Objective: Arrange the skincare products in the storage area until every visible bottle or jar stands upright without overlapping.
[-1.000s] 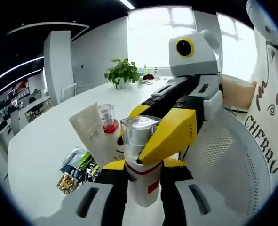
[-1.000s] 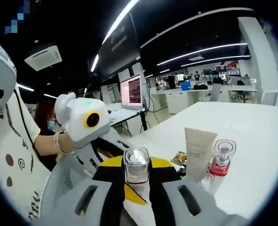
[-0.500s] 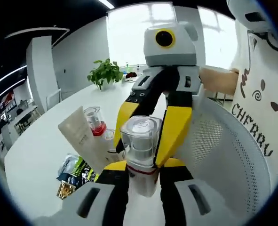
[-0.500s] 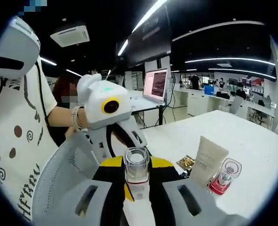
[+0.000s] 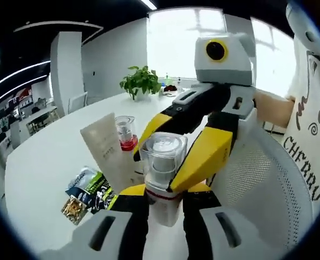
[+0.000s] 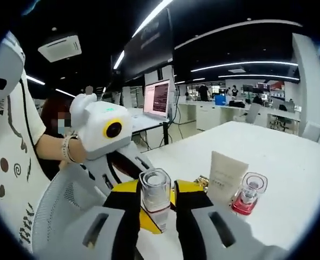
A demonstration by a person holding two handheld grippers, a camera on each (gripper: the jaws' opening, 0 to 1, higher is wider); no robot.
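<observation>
A white bottle with a clear cap (image 5: 162, 162) and a red band is held off the table between both grippers. My left gripper (image 5: 164, 201) is shut on its lower body. My right gripper (image 5: 161, 169) comes in from beyond, its yellow fingers (image 5: 203, 157) clamped on the upper part. In the right gripper view the same bottle (image 6: 155, 194) stands between my right gripper (image 6: 155, 208) jaws, with the left gripper's yellow fingers (image 6: 188, 187) behind. On the white table (image 5: 46, 162) stand a white tube (image 5: 108, 151) and a small red-based bottle (image 5: 126, 132).
Flat sachets (image 5: 86, 192) lie on the table beside the tube (image 6: 224, 176) and the red-based bottle (image 6: 245, 195). A white mesh chair (image 5: 262, 184) sits close on the person's side. A potted plant (image 5: 142, 81) stands at the far table end; a laptop (image 6: 157, 100) sits on another desk.
Both views have swung with the hands. The bottle stays clamped between the two grippers, and the tube, red-based bottle and sachets rest where they were.
</observation>
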